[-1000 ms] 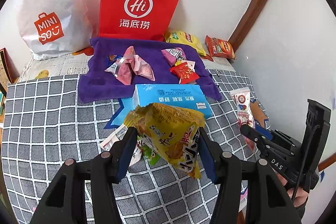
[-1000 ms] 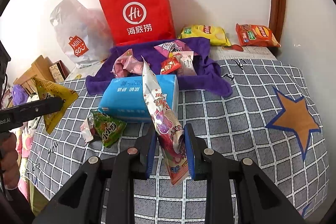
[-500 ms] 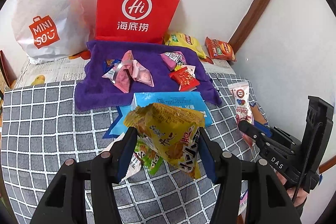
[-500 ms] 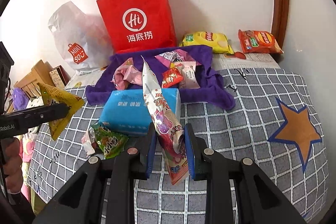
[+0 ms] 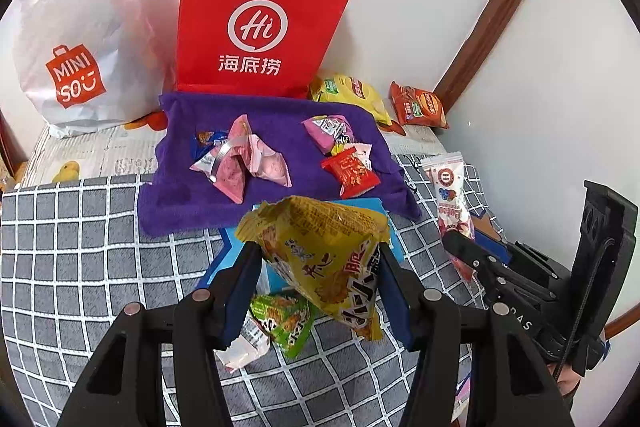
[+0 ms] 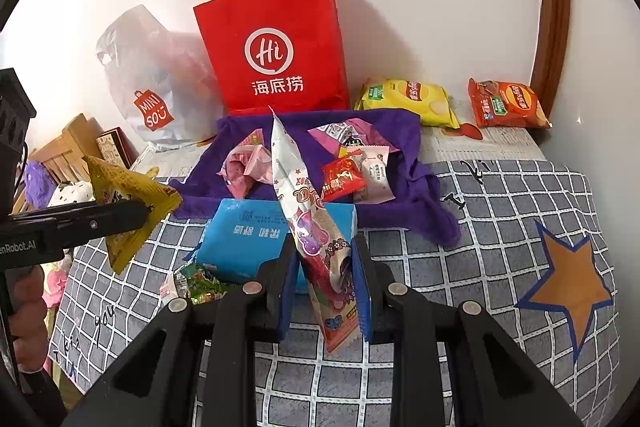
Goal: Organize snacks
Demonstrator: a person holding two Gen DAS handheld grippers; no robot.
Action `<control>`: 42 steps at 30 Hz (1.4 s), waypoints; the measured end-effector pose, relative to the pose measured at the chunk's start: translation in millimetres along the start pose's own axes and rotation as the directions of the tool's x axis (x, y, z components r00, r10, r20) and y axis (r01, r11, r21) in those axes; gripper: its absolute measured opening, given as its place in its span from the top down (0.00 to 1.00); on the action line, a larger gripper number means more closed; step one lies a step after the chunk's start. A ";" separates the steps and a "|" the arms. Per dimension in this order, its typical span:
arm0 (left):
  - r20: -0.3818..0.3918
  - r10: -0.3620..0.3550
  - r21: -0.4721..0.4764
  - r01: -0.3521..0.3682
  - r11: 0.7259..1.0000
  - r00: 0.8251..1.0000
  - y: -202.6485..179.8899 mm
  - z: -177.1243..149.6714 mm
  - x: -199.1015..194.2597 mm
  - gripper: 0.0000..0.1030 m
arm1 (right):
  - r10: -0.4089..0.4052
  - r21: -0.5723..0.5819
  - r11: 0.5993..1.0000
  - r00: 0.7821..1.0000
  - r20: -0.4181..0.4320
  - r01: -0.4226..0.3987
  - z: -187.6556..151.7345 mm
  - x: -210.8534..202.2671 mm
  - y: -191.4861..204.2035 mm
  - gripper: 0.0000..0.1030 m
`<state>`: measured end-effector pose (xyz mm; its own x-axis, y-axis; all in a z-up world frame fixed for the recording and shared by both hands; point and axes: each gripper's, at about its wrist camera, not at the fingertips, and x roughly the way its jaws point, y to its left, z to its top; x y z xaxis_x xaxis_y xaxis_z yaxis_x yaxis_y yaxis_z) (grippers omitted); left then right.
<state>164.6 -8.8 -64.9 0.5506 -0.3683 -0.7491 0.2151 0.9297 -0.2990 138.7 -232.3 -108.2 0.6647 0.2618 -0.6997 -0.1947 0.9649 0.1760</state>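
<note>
Gripping one snack in each claw, we hold both packets up above the checked bedspread point(image 6: 500, 227). Our left claw point(image 5: 318, 277) is pinched on a puffy yellow packet point(image 5: 320, 259), its fingers squeezing the packet's sides. Our right claw point(image 6: 324, 279) is pinched on a tall, narrow pink-and-white packet point(image 6: 308, 227), gripped low down so most of it stands up above the fingers.

Just beyond the claws lies a blue tissue pack point(image 6: 248, 239), with a green packet point(image 5: 286, 323) and a small white wrapper beside its near edge. Past that is a purple towel point(image 5: 280, 111) spread flat, with pink packets point(image 5: 248, 163) and a small red packet point(image 5: 352, 175) already lying on it. Behind the towel stands a red paper bag point(image 5: 260, 23), a white plastic bag point(image 5: 76, 39) to its left, and yellow and orange crisp bags point(image 6: 408, 99) by the wall to its right.

We judge the towel to be the gathering spot, so both packets still need to go there. The risks: the tall packet is held near its bottom and could tip or slide out; the air-filled yellow one could pop free or burst under squeeze; and a low pass could drag the tissue pack or rumple the towel.
</note>
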 end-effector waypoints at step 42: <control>0.026 0.000 0.011 0.000 1.000 1.000 5.9 34.4 20.6 0.46 | 0.003 -0.024 1.000 1.000 0.006 -0.003 42.3 31.1 -6.2 0.75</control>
<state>205.0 -10.8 -61.8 0.5710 -0.3685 -0.7336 0.2245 0.9296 -0.2923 191.1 -229.3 -101.8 0.6686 0.2646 -0.6950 -0.2140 0.9635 0.1609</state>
